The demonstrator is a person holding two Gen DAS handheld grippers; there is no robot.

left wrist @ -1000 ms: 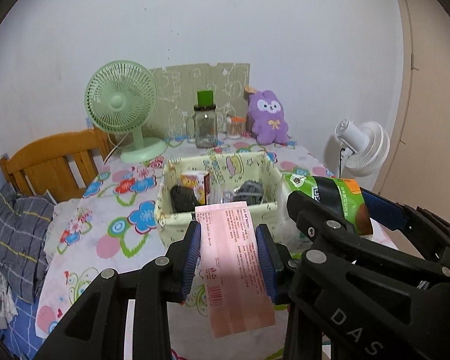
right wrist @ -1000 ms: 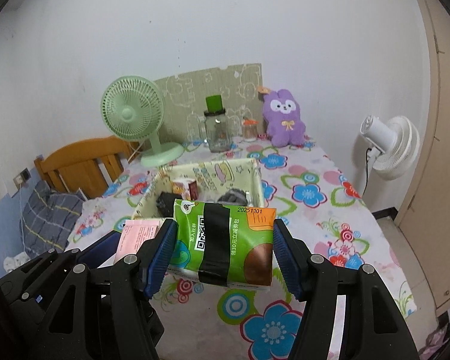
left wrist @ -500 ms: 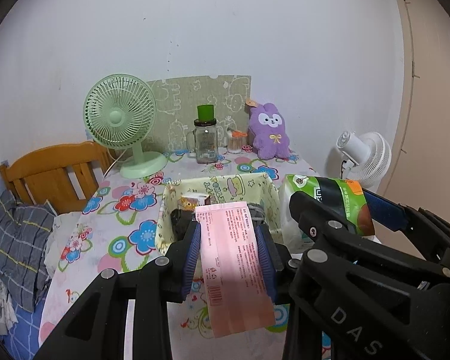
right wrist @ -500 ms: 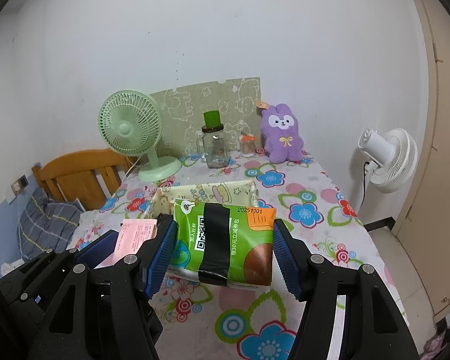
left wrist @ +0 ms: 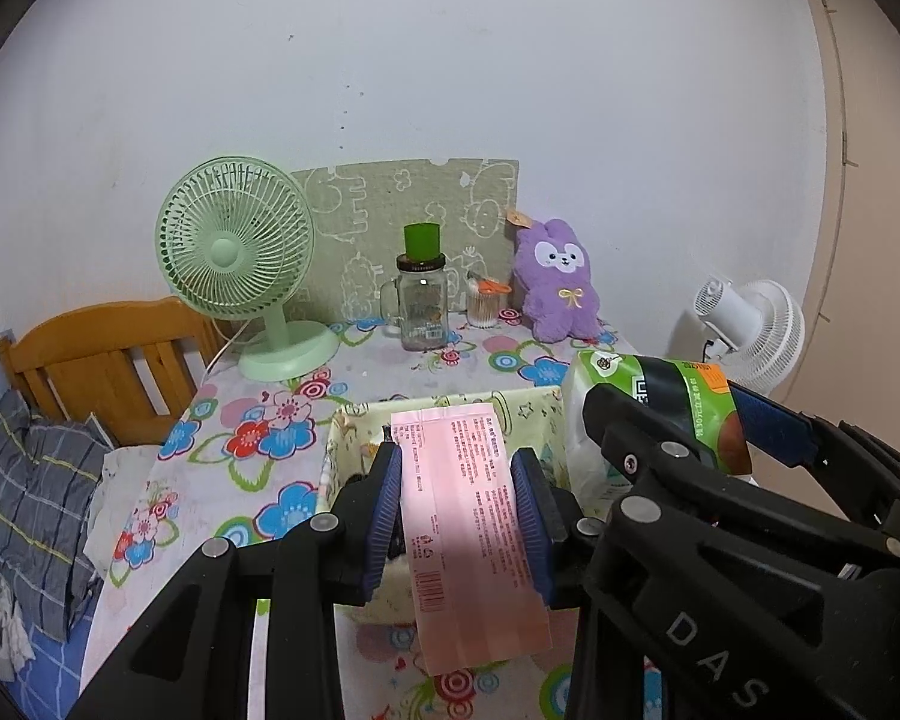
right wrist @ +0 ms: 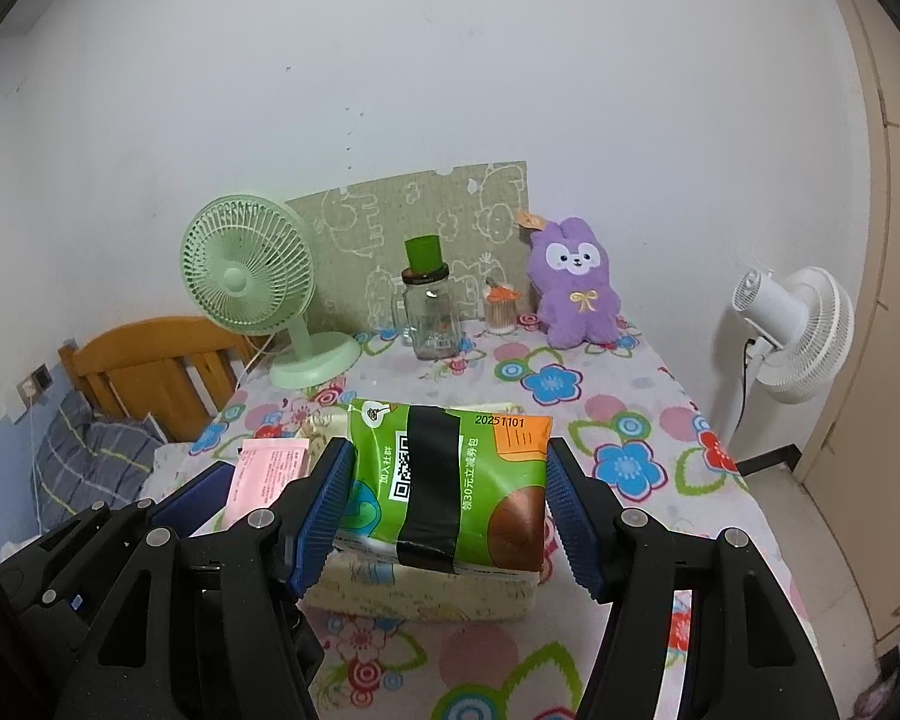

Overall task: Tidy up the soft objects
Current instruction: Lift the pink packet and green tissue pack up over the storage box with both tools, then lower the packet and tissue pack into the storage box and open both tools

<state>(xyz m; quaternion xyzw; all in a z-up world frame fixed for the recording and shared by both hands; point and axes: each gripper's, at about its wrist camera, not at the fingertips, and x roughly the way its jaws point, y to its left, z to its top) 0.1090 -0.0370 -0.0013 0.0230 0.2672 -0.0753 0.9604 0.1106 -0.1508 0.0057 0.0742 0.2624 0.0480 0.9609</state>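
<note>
My left gripper (left wrist: 459, 510) is shut on a flat pink packet (left wrist: 468, 534), its blue pads pressing both long edges. In the right wrist view the right gripper (right wrist: 447, 507) is shut on a green tissue pack (right wrist: 450, 489) with a black band. Both packs hang above a pale yellow fabric basket (left wrist: 354, 426) (right wrist: 426, 597) on the flowered tablecloth. The green pack (left wrist: 666, 402) also shows at the right of the left wrist view, and the pink packet (right wrist: 267, 474) at the left of the right one. The basket's inside is mostly hidden.
At the table's back stand a green desk fan (left wrist: 240, 264), a glass jar with green cap (left wrist: 423, 306), a small cotton-swab jar (left wrist: 486, 303) and a purple plush rabbit (left wrist: 558, 288). A wooden chair (left wrist: 108, 360) and checked cloth sit left; a white floor fan (right wrist: 792, 330) stands right.
Both grippers, still holding their packs, have pulled back and slightly up from the basket, which now sits lower and more hidden behind the packs. More of the back of the table shows.
</note>
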